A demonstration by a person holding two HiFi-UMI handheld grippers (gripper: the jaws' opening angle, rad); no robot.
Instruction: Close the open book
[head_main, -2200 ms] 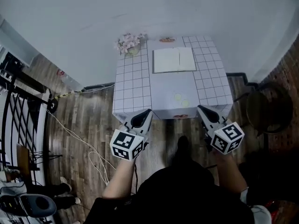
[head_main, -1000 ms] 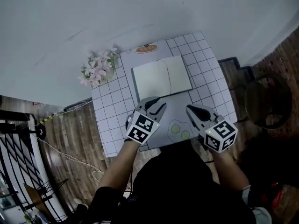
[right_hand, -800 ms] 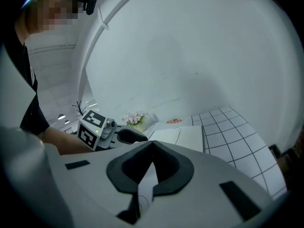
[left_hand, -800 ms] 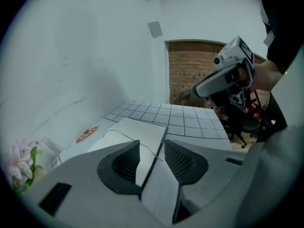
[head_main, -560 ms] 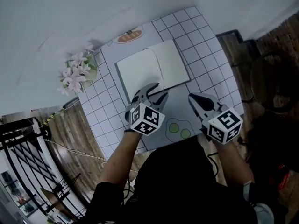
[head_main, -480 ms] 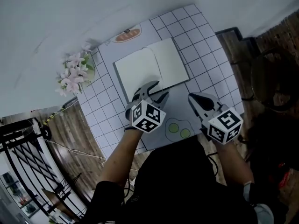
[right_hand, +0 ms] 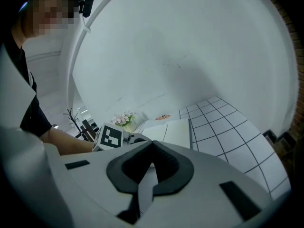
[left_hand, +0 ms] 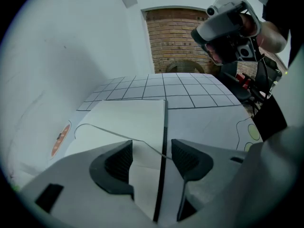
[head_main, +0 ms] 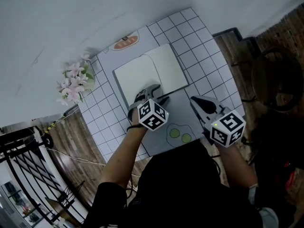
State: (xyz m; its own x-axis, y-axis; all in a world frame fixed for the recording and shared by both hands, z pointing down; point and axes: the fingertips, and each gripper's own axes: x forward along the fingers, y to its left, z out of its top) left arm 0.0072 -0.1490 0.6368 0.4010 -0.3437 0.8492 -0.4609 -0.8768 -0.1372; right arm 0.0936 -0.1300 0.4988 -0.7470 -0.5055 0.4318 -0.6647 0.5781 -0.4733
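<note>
Jaws of the left gripper have just been opening; now lower, they stand apart astride the near edge of the open book, which lies widthwise, spine toward the wall; the right gripper has its jaws together

Small bench with a white grid-pattern top, standing on a wood-plank floor. Grey mat runs down the bench's middle. Open book lies flat on the mat, pages blank. Pink flower bunch sits at the far-left corner, near the book.
</note>
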